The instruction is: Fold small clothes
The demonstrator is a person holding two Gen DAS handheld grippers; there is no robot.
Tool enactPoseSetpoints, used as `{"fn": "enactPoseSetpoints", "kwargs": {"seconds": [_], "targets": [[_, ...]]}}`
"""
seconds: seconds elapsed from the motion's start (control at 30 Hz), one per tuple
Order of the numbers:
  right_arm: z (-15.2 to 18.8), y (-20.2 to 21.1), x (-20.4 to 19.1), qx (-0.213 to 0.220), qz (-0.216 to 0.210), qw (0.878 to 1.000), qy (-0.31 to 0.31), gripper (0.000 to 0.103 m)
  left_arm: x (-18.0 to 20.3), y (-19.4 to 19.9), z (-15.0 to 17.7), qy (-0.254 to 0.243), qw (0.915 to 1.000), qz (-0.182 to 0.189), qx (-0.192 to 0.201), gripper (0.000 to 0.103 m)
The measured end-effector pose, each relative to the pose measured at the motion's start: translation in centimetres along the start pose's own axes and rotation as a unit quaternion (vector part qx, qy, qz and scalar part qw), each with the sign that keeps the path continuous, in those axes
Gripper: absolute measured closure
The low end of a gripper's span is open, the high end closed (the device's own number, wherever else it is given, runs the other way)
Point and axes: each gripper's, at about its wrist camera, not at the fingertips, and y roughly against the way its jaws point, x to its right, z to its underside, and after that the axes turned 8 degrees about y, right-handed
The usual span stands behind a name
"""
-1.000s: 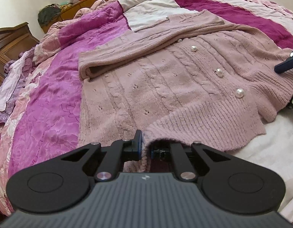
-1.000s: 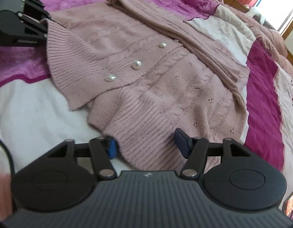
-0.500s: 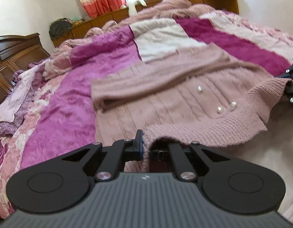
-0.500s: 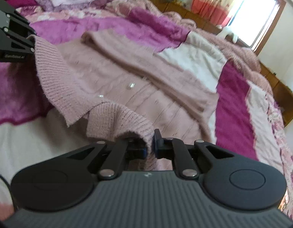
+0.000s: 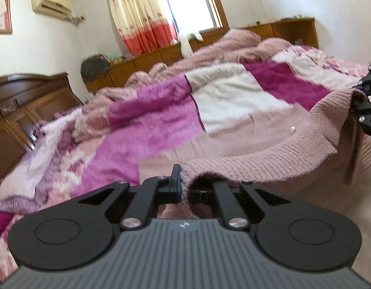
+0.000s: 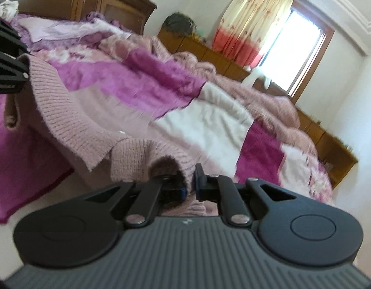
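A dusty pink knitted cardigan (image 5: 269, 149) with pearl buttons lies on the bed, its ribbed hem lifted off the blanket. My left gripper (image 5: 185, 187) is shut on one corner of the hem. My right gripper (image 6: 189, 183) is shut on the other corner of the cardigan (image 6: 72, 120). The hem hangs stretched between the two grippers. The right gripper shows at the right edge of the left wrist view (image 5: 368, 101); the left gripper shows at the left edge of the right wrist view (image 6: 7, 62). The body of the cardigan below the hem is mostly hidden.
A pink, magenta and white patchwork blanket (image 5: 156, 120) covers the bed. A dark wooden headboard (image 5: 21, 101) stands at the left. Low wooden cabinets (image 5: 161, 55) run under a curtained window (image 6: 303, 43). Crumpled lilac cloth (image 5: 41, 163) lies near the headboard.
Both grippers have risen and tilted up, lifting the hem higher off the bed. The right gripper, open a second ago, closed on the hem corner.
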Motion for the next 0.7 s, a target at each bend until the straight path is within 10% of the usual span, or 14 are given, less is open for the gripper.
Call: {"fn": "enactPoseSetpoints", "kwargs": {"seconds": [0.33,0.7], "targets": [[-4.1,-7.0,1.7,0.031,0.050,0.998,0.039,0.093,-0.2,-7.9,-5.5,-0.010,0.9987,-0.031,0.039,0.098],[-2.5,-18.4,-0.5,-0.036,0.024,0.998,0.043,0.093,0.1,-22.4,-4.9,-0.006,0.9989,-0.041,-0.020,0.097]]}}
